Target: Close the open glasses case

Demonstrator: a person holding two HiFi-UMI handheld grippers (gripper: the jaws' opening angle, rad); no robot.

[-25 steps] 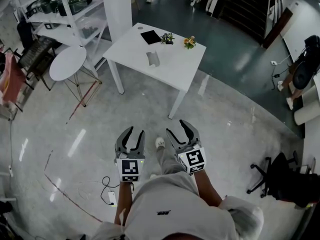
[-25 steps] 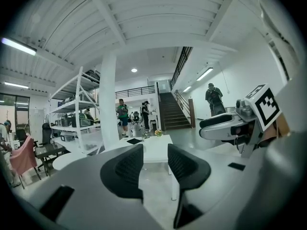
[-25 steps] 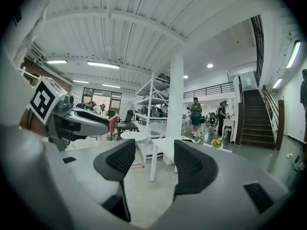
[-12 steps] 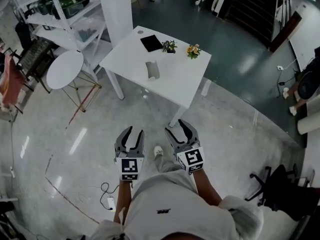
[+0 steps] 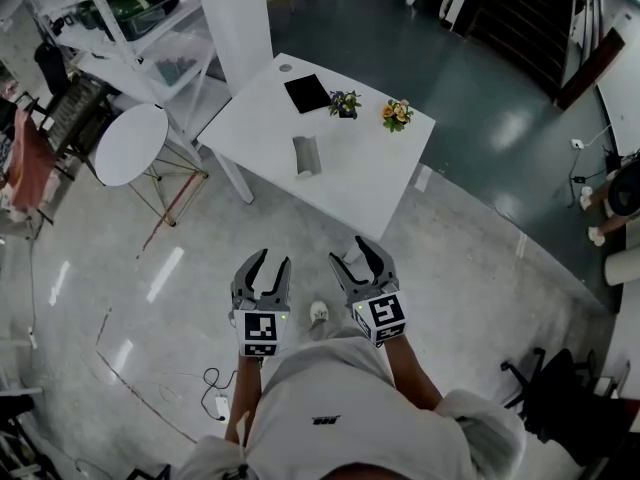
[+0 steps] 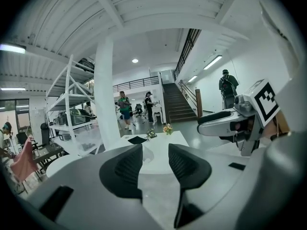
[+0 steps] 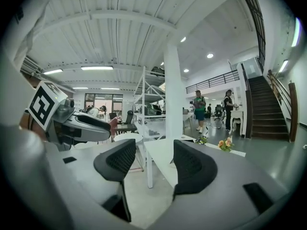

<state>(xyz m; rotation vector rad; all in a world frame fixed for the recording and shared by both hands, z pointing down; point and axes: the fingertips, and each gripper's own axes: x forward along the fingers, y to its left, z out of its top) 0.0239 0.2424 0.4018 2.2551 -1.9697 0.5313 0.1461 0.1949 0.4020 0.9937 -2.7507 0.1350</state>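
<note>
White rectangular surface (image 5: 360, 163) stands on a glossy grey floor (image 5: 170, 268) (head view, upper centre). Left gripper (image 5: 274, 260) and right gripper (image 5: 350, 253) sit side by side at the person's waist, well apart from the surface; the fingers of each are spread, with nothing between them. A flat black square pad (image 5: 307, 93) lies near the far edge. The open grey glasses case (image 5: 307, 155) lies near the surface's middle. Two small potted flowers (image 5: 397, 114) stand beside the pad.

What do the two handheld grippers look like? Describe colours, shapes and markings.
The left gripper and right gripper match: grey bodies with curved, claw-like jaws lined with dark ribbed pads. Each carries a white cube printed with black square markers. The person wears a light shirt.
</note>
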